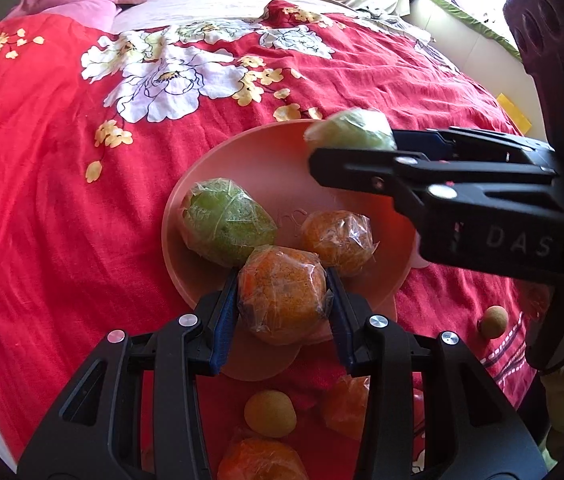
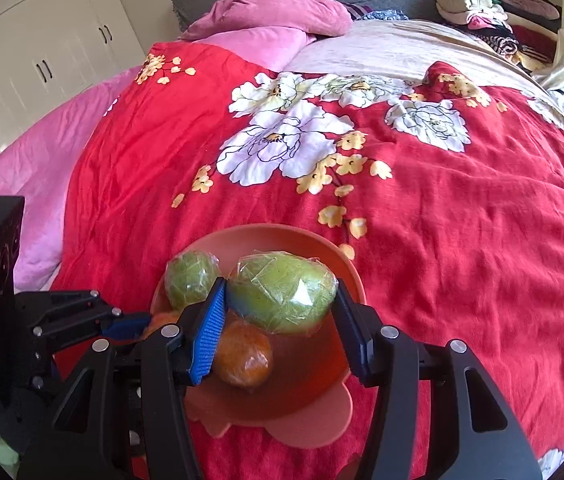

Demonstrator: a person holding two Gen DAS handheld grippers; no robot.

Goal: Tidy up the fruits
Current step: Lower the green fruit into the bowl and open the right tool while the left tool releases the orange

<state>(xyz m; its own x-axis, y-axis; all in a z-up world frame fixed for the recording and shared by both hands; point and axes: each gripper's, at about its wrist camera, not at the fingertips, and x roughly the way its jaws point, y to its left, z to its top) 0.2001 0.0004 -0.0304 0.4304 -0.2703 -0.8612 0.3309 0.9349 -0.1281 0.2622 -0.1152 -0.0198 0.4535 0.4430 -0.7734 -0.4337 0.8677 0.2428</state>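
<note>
Your left gripper (image 1: 284, 294) clamps a wrapped orange (image 1: 282, 294), the right gripper (image 2: 282, 308) a wrapped green fruit (image 2: 282, 292); lower both into the pink bowl's (image 1: 242, 148) bare patches before letting go.

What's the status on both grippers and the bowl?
Left gripper shut on wrapped orange. Right gripper shut on wrapped green fruit, over pink bowl. Bowl holds two fruits; path clear.

"DAS" — on right tongs (image 1: 352, 150)
</note>
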